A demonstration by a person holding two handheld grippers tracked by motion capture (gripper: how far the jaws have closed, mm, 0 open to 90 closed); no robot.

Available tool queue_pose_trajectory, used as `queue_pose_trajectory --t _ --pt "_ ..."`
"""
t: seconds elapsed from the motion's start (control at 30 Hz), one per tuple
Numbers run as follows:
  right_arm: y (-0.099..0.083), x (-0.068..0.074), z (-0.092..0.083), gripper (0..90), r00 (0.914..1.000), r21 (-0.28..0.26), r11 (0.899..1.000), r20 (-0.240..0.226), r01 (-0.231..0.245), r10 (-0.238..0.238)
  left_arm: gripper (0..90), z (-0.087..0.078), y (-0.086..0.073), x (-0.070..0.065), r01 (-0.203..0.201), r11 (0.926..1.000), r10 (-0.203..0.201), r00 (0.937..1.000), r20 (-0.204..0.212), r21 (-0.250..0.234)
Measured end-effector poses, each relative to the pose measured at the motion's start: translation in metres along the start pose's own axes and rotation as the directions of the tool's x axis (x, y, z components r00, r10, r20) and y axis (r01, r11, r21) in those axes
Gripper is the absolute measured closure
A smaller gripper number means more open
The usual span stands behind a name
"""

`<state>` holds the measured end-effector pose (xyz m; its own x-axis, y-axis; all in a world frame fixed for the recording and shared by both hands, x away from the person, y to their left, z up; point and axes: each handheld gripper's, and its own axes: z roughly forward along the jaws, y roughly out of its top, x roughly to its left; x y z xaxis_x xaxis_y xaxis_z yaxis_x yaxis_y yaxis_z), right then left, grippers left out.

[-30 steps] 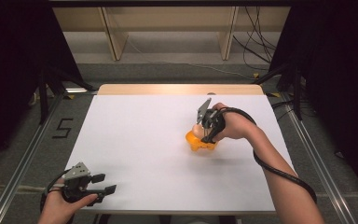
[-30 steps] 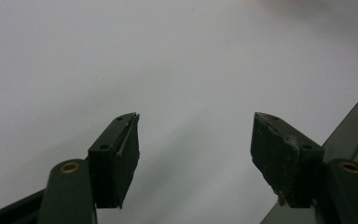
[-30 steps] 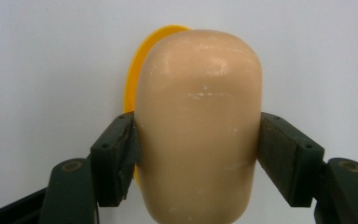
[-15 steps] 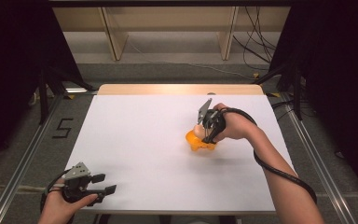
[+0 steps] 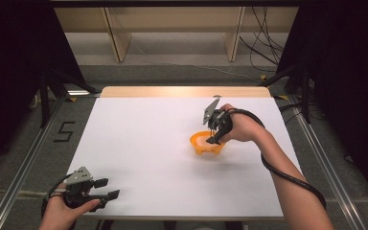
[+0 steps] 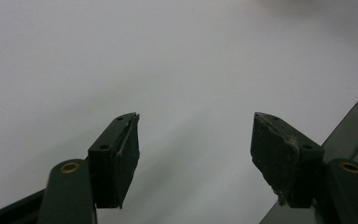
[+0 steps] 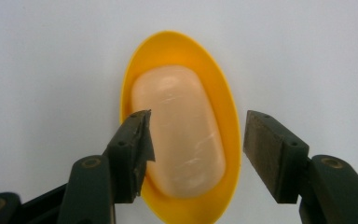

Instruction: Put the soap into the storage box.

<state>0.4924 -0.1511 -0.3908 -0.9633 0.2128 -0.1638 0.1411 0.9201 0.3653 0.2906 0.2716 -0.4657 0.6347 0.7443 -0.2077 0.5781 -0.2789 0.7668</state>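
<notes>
An orange oval dish sits on the white table, right of centre. A pale peach bar of soap lies inside it. My right gripper hangs just above the dish, open, its jaws standing on either side of the soap without touching it. My left gripper rests near the table's front left corner, open, with nothing between its jaws but bare white tabletop.
The white table ends in a wooden strip at the far edge. The table's front edge runs close to my left gripper. Wooden shelf legs and cables lie on the floor beyond. A black cable trails along the right forearm.
The right gripper has lifted slightly over the dish; the soap now lies in it between open jaws. The left gripper has stayed put.
</notes>
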Motion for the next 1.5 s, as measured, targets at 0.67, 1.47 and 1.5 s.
queue_pose_trajectory --t 0.67,1.47,1.5 --pt "-0.03 0.019 -0.014 67.9 0.9471 -0.184 0.938 0.075 -0.295 0.312 32.3 0.0 0.0 0.0 0.001 1.0 -0.001 1.0 -0.001 0.003" --pt "-0.109 0.071 -0.005 60.9 0.7991 -0.274 0.781 0.066 -0.561 0.598 32.3 0.001 -0.001 0.0 0.003 0.9999 -0.003 1.0 -0.005 0.012" --pt "-0.112 0.072 -0.002 60.7 0.7958 -0.29 0.777 0.077 -0.559 0.601 32.3 0.001 0.0 0.0 0.001 0.9998 -0.001 1.0 -0.002 0.019"
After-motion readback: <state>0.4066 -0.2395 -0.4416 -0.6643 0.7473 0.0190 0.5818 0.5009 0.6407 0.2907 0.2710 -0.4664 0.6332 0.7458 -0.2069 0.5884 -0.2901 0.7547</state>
